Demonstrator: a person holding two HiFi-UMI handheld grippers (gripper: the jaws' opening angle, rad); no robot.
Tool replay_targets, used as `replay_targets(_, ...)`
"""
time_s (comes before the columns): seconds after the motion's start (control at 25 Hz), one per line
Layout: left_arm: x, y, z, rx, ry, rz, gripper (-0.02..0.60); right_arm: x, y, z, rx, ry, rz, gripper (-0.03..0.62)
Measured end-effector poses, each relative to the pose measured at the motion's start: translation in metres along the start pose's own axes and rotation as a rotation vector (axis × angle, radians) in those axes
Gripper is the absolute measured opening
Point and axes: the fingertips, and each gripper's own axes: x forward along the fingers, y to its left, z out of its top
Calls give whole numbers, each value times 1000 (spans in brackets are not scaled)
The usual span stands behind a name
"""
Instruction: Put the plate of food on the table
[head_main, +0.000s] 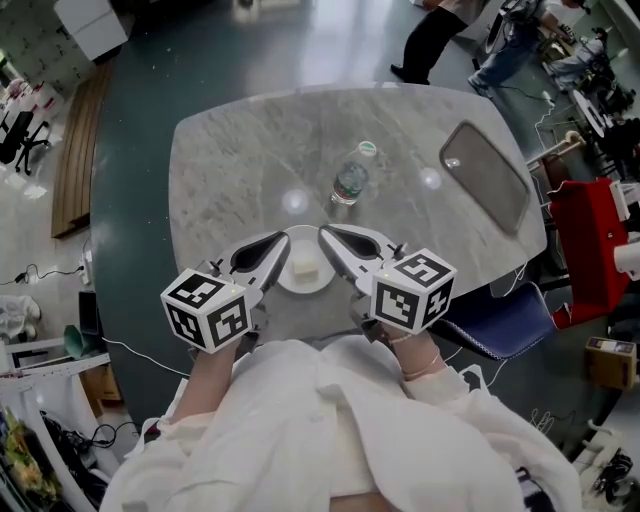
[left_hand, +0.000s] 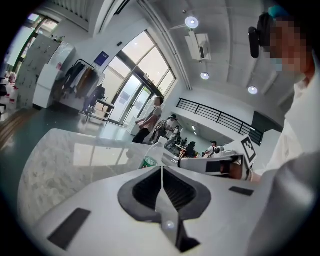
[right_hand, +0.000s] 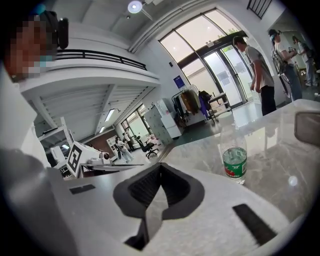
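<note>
Sitting flat and face up on the worktop (head_main: 230, 170), the plate (head_main: 303, 286) is right at the person's edge, just this side of the water bottle (head_main: 349, 180). A pale block of food (head_main: 307, 267) sits in the middle of it.

The left gripper (head_main: 284, 240) and right gripper (head_main: 324, 232) flank it, tips at the rim on either side. Both sets of jaws are closed tight, and neither gripper view shows anything between them, so it looks like nobody's actually holding the plate right now.

Handling-wise it's probably a stiff, smooth, breakable plate, light enough but slippery on marble. The best bet is pinching the thin rim on opposite sides and keeping it level so the food doesn't slide.

It's round, so there's no real long axis and it doesn't point anywhere.
</note>
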Motion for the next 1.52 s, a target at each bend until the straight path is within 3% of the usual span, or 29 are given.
replay_targets(0.92,-2,-4,-11,-26,20,-6,18,-5,0,-18,-65,82,4,2)
replay_targets(1.24,3,-9,-18,-24,38,-37,18,-10,5,-18,-128,153,89,2)
replay_targets(1.52,10,-12,-28,-40,67,-58,18,-22,0,-19,-191,214,98,2)
